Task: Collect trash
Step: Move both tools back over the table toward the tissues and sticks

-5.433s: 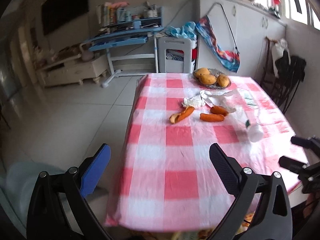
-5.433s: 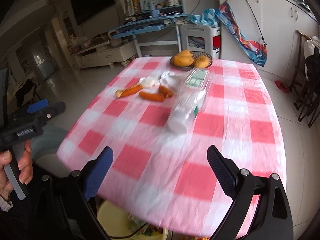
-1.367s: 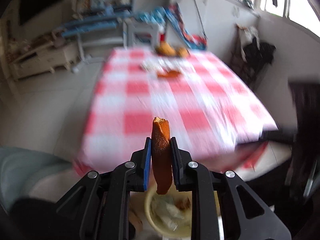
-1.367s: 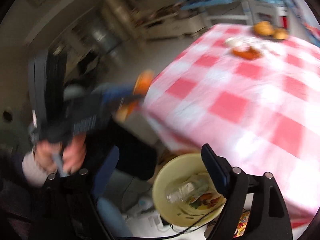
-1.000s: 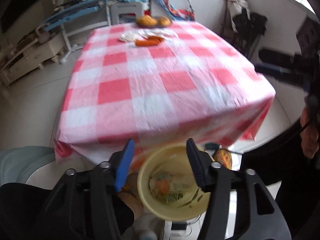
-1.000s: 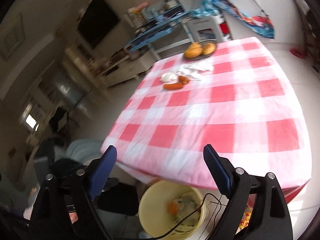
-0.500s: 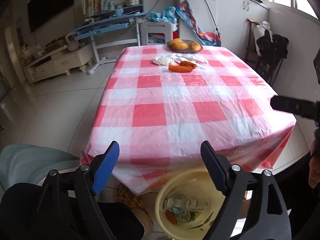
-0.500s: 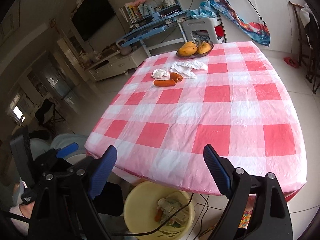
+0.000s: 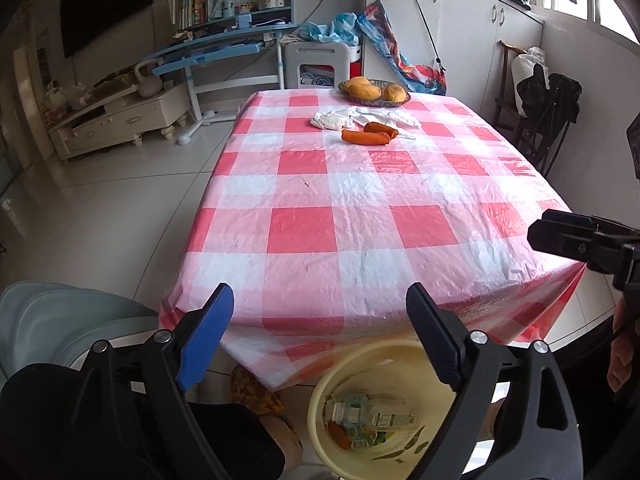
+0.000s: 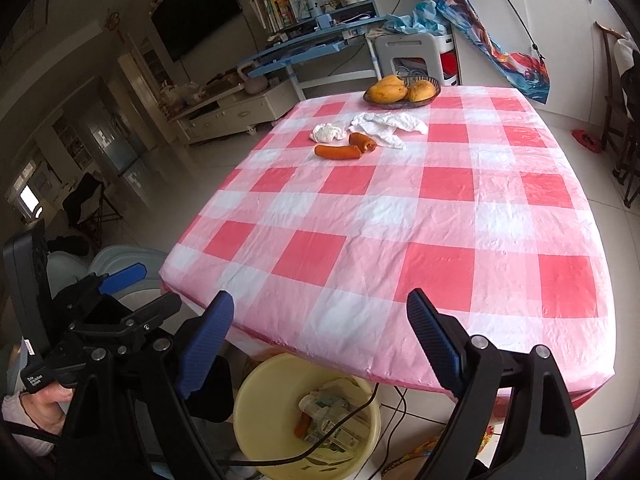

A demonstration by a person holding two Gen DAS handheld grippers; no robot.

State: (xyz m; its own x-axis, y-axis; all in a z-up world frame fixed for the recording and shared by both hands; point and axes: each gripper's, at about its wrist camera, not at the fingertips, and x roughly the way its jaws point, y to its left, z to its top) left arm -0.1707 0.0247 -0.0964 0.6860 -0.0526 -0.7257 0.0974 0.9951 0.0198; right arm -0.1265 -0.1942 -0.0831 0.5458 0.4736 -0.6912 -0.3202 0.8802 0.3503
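Below the table's near edge stands a yellow bin point(image 9: 318, 396) point(image 10: 250, 400) holding a plastic bottle point(image 9: 384, 418) and an orange peel piece point(image 9: 340, 438). My left gripper point(image 9: 320, 294) hovers above it, its jaws opening, with nothing between them. My right gripper point(image 10: 320, 299) stands open and empty over the same table edge. Far across the red-checked tablecloth point(image 9: 340, 208) lie two orange pieces point(image 9: 366, 137) point(image 10: 338, 151), a crumpled white tissue point(image 9: 330, 120) point(image 10: 328, 132) and a larger white wrapper point(image 9: 384, 116) point(image 10: 386, 126).
A basket of yellow fruit point(image 9: 374, 92) point(image 10: 402, 90) sits at the table's far end. A black cable point(image 10: 352, 412) runs across the bin. A pale grey stool point(image 9: 60, 320) stands at the near left, dark chairs point(image 9: 548, 100) to the right, a blue desk point(image 9: 224, 48) beyond.
The left gripper held an orange piece over the bin, then let it go; its jaws have spread wide. The piece lies in the bin. Both views have tilted up toward the table.
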